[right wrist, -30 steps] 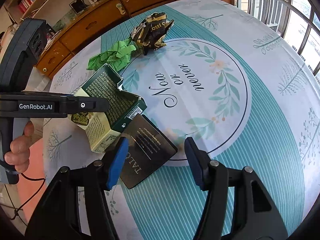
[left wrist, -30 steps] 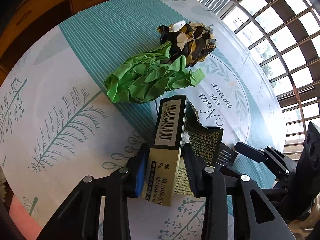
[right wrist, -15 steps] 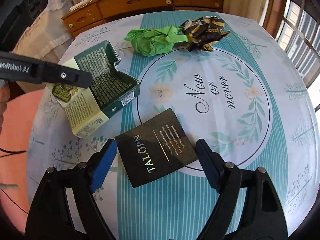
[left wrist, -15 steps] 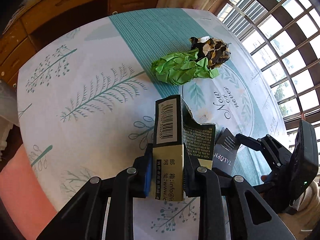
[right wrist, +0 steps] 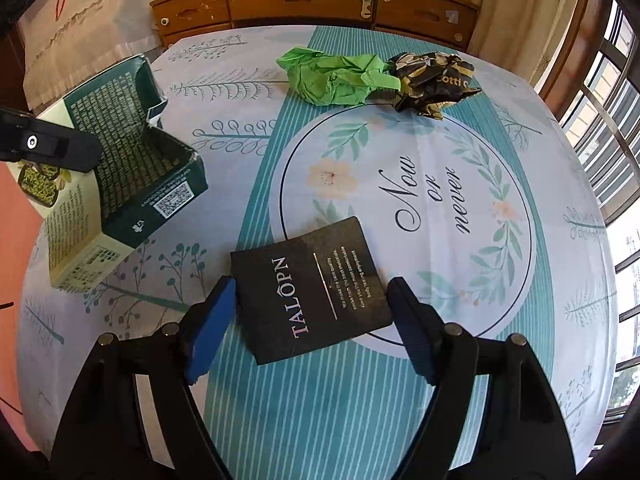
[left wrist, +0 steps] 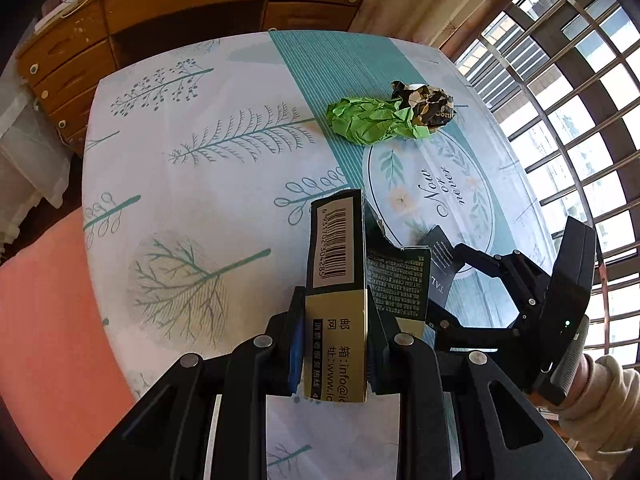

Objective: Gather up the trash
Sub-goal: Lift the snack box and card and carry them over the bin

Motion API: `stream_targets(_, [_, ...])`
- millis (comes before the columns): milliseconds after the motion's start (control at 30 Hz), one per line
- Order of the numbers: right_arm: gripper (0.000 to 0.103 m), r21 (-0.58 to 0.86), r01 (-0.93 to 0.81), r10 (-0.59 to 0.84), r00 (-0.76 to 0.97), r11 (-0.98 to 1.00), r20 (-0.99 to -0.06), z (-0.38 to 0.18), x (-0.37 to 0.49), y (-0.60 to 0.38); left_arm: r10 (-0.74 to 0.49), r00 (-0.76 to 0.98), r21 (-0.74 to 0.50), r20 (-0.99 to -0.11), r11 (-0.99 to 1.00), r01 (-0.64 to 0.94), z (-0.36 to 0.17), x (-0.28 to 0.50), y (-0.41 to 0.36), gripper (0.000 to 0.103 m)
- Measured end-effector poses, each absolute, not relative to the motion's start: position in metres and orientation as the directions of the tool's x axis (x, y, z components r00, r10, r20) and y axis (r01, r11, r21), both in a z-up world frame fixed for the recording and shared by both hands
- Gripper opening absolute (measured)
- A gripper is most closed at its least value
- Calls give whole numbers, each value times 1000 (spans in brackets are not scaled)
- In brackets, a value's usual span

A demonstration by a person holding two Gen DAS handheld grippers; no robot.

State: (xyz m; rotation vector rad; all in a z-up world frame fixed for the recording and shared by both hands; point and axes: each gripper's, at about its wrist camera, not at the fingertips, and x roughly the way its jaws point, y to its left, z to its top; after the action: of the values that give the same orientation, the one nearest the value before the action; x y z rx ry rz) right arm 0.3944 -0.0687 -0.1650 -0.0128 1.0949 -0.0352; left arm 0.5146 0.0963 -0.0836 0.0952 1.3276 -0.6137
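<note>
Left claw point(left wrist: 334, 350): clamped on a torn green and cream carton point(left wrist: 338, 280), blue pads pressed to its two narrow sides. The carton juts forward from the claw, barcode face up, its ripped open end farthest from the pads. In the right wrist view the same carton point(right wrist: 120, 176) sits at far left, held above the tabletop point(right wrist: 400, 400), open end tilted toward the table's middle.

Right claw point(right wrist: 310, 332): fingers wide apart, holding nothing. One blue pad lies to each side of a flat black card point(right wrist: 310, 290) printed "TALOPN"; whether the pads touch its edges cannot be told. The card lies flat on the tabletop directly ahead of this claw, overlapping the edge of the printed circle. In the left wrist view the right claw point(left wrist: 460, 256) is to the right of the carton, with the card point(left wrist: 440, 256) partly hidden behind the carton.

Crumpled green paper point(right wrist: 336, 76): on the tabletop, well ahead of the right claw, toward the far edge.

Crumpled black and tan wrapper point(right wrist: 434, 76): touching the green paper on its right side. Both are also ahead and to the right of the left claw: paper point(left wrist: 370, 120), wrapper point(left wrist: 426, 104).

Wooden cabinet point(right wrist: 312, 0): beyond the tabletop's far edge.
</note>
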Motion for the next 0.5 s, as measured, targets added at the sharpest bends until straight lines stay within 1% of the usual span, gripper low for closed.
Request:
stream_targets(167, [69,38,45,12,471,998,-882,-150,375,-84,-347,144,-257,-927,864,433,-75,483,104,23])
stream_targets(300, [68,94,58,54,487,994,-872,-133,352,-99,-339,175,-246,-925,881,404,-64,452,105,23])
stream_targets(500, [68,166,37,121,537,985,-835,-96,296,-124,-329,243,-234,-912,907,351,-42,384,91,23])
